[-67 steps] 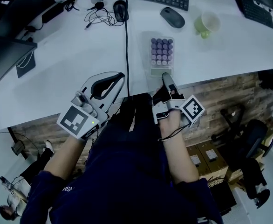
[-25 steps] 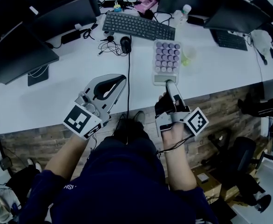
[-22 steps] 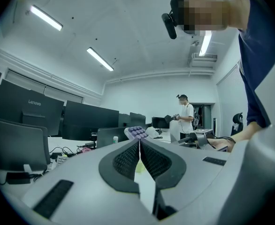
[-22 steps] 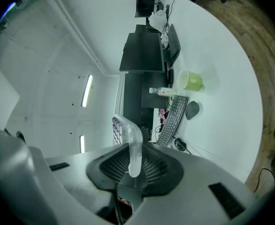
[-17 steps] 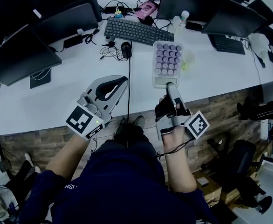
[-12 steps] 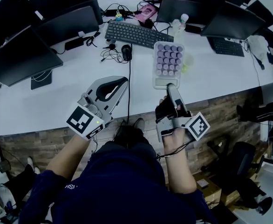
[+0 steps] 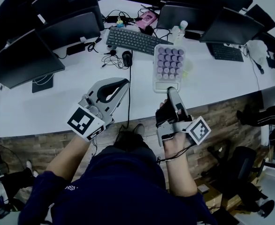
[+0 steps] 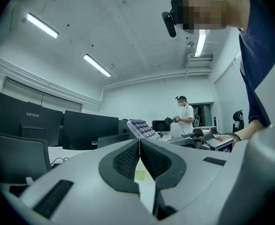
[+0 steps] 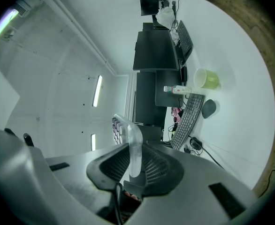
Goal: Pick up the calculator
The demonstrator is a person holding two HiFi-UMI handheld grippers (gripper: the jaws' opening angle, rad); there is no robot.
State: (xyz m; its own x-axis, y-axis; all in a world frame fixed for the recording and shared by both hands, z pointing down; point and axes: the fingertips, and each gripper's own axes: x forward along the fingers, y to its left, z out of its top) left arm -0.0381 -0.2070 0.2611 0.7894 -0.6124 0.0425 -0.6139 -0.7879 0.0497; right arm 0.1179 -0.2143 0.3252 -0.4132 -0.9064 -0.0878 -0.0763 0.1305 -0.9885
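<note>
right gripper [image 7: 171, 91]: clamped on the calculator's [image 7: 169, 62] near edge | calculator: held clear above the white surface [image 7: 57, 104], keys up (purple buttons) | left gripper [image 7: 124, 82]: jaws together, nothing between, left of the calculator, over the surface's near edge

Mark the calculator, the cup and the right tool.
calculator [image 7: 169, 62], head view, on its purple keys.
cup [image 9: 209, 79], right gripper view, on its body.
right tool [image 7: 171, 91], head view, between its fingertips.
</note>
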